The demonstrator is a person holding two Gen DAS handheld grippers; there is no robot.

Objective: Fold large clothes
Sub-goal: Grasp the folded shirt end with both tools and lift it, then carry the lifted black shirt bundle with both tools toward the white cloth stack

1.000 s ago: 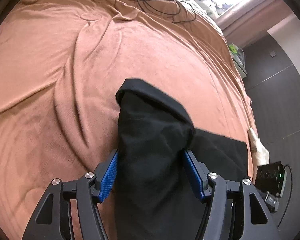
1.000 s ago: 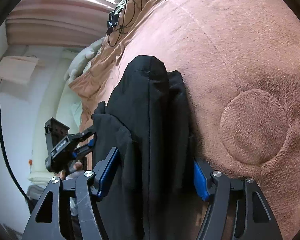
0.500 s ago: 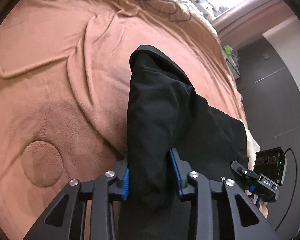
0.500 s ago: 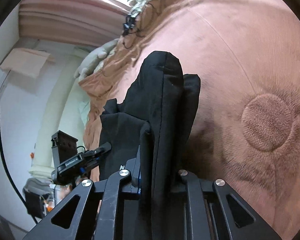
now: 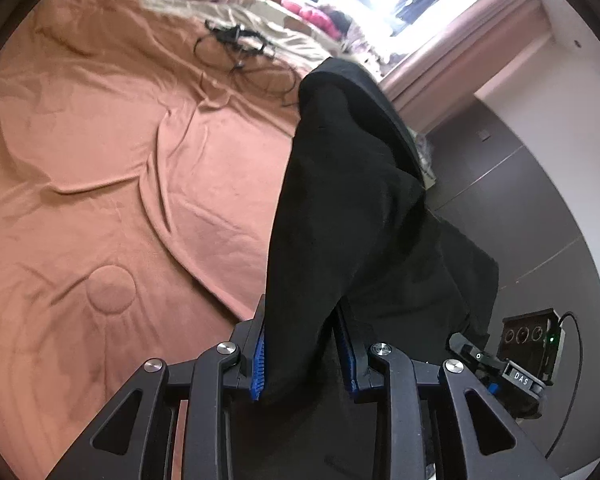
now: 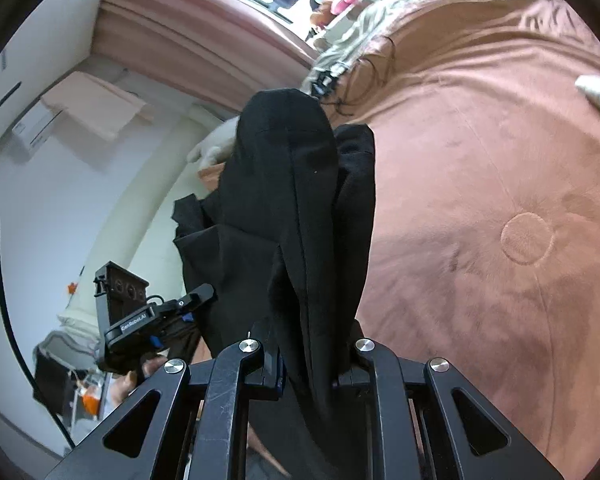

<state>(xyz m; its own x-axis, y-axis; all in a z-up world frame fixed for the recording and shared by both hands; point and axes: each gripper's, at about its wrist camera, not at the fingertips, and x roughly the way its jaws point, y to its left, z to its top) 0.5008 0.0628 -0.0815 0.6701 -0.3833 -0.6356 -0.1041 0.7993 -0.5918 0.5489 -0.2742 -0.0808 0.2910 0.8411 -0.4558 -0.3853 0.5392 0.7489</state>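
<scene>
A large black garment (image 5: pixel 352 216) hangs lifted above the bed, stretched between both grippers. My left gripper (image 5: pixel 304 350) is shut on a bunched edge of it, blue pads pressing the cloth. My right gripper (image 6: pixel 312 364) is shut on another edge of the same garment (image 6: pixel 296 208), which drapes forward over the jaws. The right gripper's body shows at the lower right of the left wrist view (image 5: pixel 500 372). The left gripper's body shows at the lower left of the right wrist view (image 6: pixel 152 316).
The bed is covered by a wrinkled orange-brown blanket (image 5: pixel 100 168) with round quilted tufts (image 6: pixel 526 238). A tangle of black cables (image 5: pixel 240 44) lies at its far side near pillows. A dark wall (image 5: pixel 520 184) stands beside the bed.
Both grippers closed on the black garment and lifted it up off the blanket; the views now tilt higher toward the window and far end of the bed.
</scene>
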